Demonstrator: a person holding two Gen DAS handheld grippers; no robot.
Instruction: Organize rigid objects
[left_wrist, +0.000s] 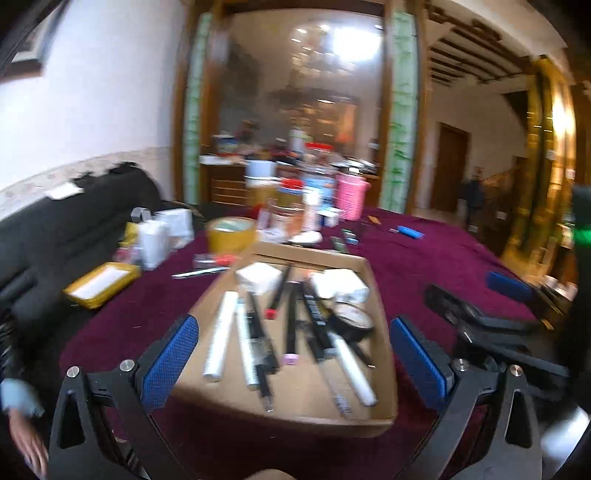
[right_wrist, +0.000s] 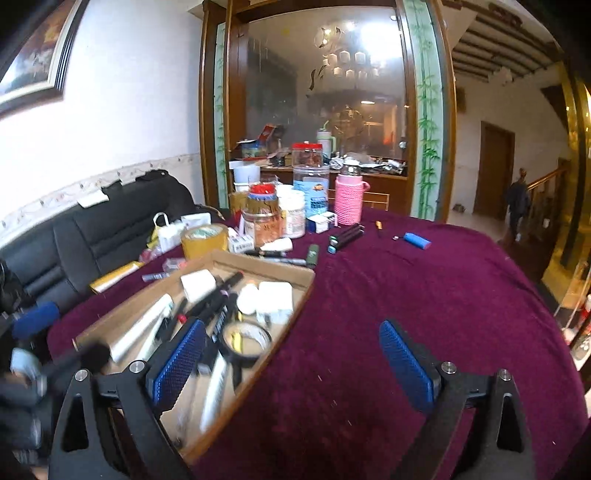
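A shallow cardboard tray lies on the maroon tablecloth. It holds several pens and markers, white erasers and a roll of black tape. My left gripper hangs open above the tray's near end, nothing between its blue pads. My right gripper is open too, its left pad over the tray's right part, its right pad over bare cloth. In the left wrist view the right gripper shows at the right.
A yellow tape roll, jars, a pink bottle, a black case, a green marker and a blue lighter lie beyond the tray. A black sofa runs along the left. A person's hand shows low left.
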